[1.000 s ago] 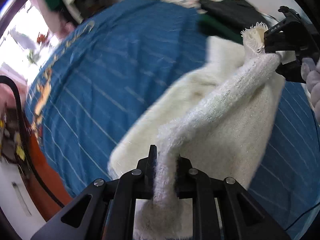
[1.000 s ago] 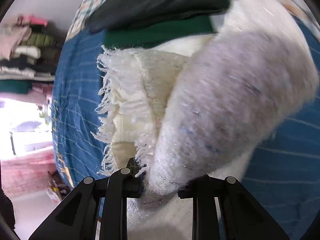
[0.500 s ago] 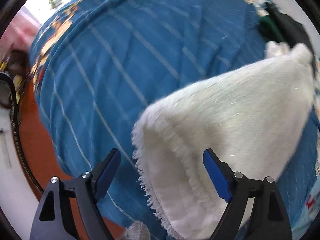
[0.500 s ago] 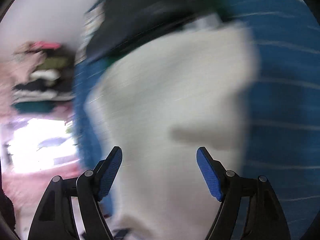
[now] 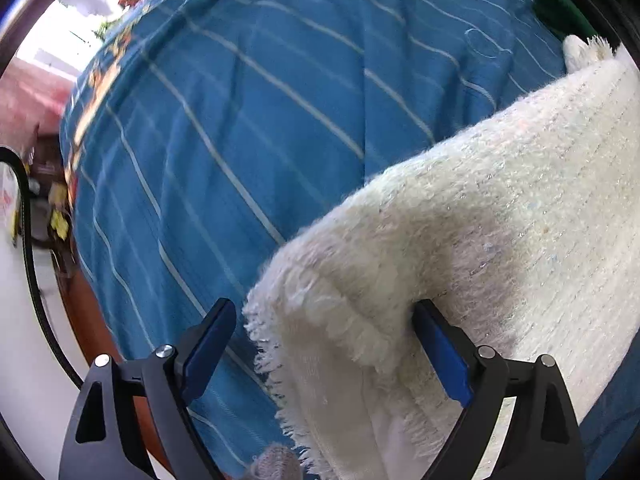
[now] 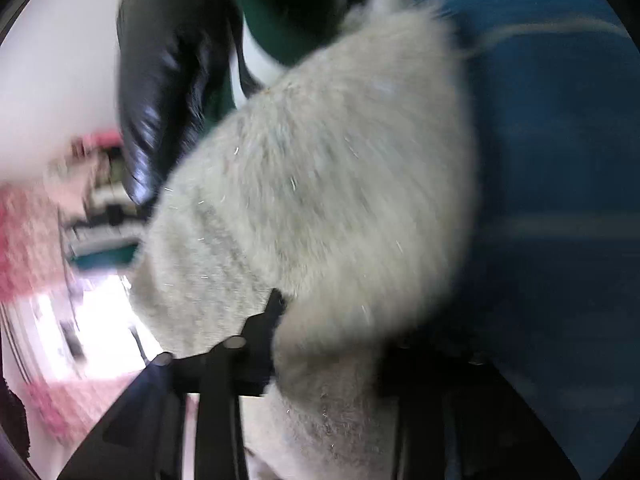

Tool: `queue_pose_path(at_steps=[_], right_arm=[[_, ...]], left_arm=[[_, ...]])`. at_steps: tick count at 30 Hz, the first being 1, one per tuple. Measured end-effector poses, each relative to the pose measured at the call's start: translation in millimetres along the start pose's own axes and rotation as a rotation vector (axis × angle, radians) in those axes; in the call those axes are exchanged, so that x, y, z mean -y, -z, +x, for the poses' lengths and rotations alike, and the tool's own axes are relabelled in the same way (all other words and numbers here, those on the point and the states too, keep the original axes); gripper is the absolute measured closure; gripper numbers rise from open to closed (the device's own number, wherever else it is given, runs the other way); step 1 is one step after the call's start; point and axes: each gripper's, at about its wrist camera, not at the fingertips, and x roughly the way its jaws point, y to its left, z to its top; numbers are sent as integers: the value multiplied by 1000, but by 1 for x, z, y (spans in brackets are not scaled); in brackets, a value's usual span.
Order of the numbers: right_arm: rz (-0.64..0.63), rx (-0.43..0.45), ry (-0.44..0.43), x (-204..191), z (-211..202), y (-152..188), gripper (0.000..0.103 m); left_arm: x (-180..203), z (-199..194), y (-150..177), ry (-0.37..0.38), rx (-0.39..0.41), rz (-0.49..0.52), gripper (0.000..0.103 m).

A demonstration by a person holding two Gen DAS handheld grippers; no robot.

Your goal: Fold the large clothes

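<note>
A cream fuzzy knit garment (image 5: 460, 240) lies folded on the blue striped bedspread (image 5: 240, 120). Its fringed corner sits between the fingers of my left gripper (image 5: 324, 344), which points down at the bed. The left jaws are opening and stand wide, with both blue pads bare. The fabric brushes the right pad (image 5: 440, 356) only. In the blurred right wrist view the same garment (image 6: 320, 180) fills the middle. My right gripper (image 6: 332, 332) is closing on a bunched fold of it, and the fabric hides the right fingertip.
A black garment (image 6: 160, 80) and a green one (image 6: 280, 12) lie at the far end of the bed, the green one (image 5: 560, 8) also in the left wrist view. The bed's brown edge (image 5: 80, 312) and a black cable (image 5: 36, 280) are at the left. Blurred shelves of folded clothes (image 6: 104, 200) stand beyond.
Both grippers let go of the raised garment and sank toward the bed. The garment now lies flat. The left jaws stayed wide; the right ones closed again on a fold.
</note>
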Motion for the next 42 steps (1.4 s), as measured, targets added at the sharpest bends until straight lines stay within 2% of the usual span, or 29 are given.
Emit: queue_pose_path(at_steps=[3,7,9,11,12,14,15,16,18,20,21,22,24,26,28,30,31,32,33,34,36,38,40,42], right_arm=[[141,82,-57,17,-55,39,78],[297,182,-13,54,-152,119,79],[358,204,65,74,-197,163,78],[370,176,184,91,-220,193,70],[375,145,254,105,-235,199,60],[381,39,459,122,-248,210,56],[351,-22,559,123,-253,215,56],[304,-59,597,118,-259,220,56],[211,-79,632,100,-271,223,55],[92,-65,648,73,-278,216,43],[19,-52,648,55,-275,205,26],[-87,-36,628,33,-271,192,18],[-245,-36,605,1,-246,167,18],[-402,-36,631,-28,-213,143,18],[-516,-104,624,-49,-180,111,18],[-661,-255,703,-57,-133,92,18],[-729,-327,705,-59,-120,94,29],[-772,-356,686,-65,-109,98,47],[-788,-360,690,-70,-103,99,95],[-780,-347,714,-82,-94,95,96],[-775,-283,657,-93,-107,94,98],[-718,-195,575,-114,-124,87,99],[-688,-112,551,-127,-135,81,99],[-640,-69,548,-122,-135,68,99]], left_arm=[[2,-13,-4,4,6,43,11],[-3,-42,1,0,39,107,11],[-10,-52,1,13,33,98,11],[-15,-59,-1,25,26,77,11],[-16,-63,-2,26,24,66,11],[-21,-63,-3,25,22,45,11],[-20,-63,-2,27,20,41,11],[-23,-60,-6,27,21,42,11],[-15,-60,-6,36,24,52,11],[-5,-61,-9,56,33,61,11],[2,-61,-11,70,49,64,11],[6,-62,-12,75,56,66,11],[13,-61,-15,86,64,61,11],[19,-60,-17,105,69,52,11],[24,-58,-17,112,66,57,11],[30,-57,-15,114,64,72,11],[32,-55,-15,114,65,89,11],[35,-55,-13,107,66,102,11],[36,-54,-11,97,70,117,11],[37,-53,-9,93,73,126,11],[38,-50,-6,88,66,133,11],[36,-43,-3,90,47,126,11],[34,-36,1,97,18,118,11],[33,-35,4,97,9,112,11]])
